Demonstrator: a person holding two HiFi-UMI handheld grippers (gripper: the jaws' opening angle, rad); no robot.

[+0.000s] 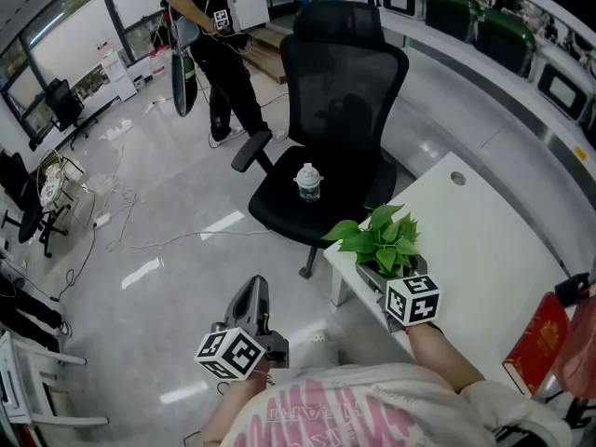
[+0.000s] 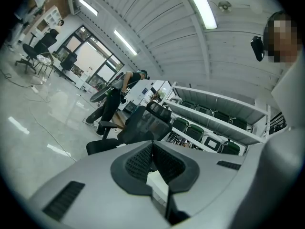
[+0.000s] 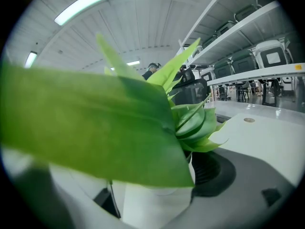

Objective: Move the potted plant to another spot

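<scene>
Our right gripper [image 1: 391, 282] is clamped on the potted plant [image 1: 384, 240]. In the right gripper view the smooth white pot [image 3: 152, 202] sits right between the two grey jaws, and the dark ribbed pad on the right side is up against its wall. The jaws stand pretty wide because the pot is a chunky round thing. The broad, glossy green leaves [image 3: 95, 128] flop over the camera and block most of that view.

From the head view, the plant is at the near corner of the white table [image 1: 484, 250], which has a flat matte top with a small round grommet further back.

Our left gripper [image 1: 253, 291] is out over the floor, well apart from the table. Its jaws are closed tip to tip with nothing in them, and the mesh-textured black pads meet in a V.

Just past the table corner there's a black office chair [image 1: 335, 110] with a mesh back and a padded seat, and a small clear bottle [image 1: 308, 182] with a white cap stands upright on the seat. A flat red book [image 1: 538, 341] lies at the table's right edge. The floor [image 1: 168, 231] is shiny grey and reflects the ceiling lights. A person in black [image 1: 219, 54] stands further back.
</scene>
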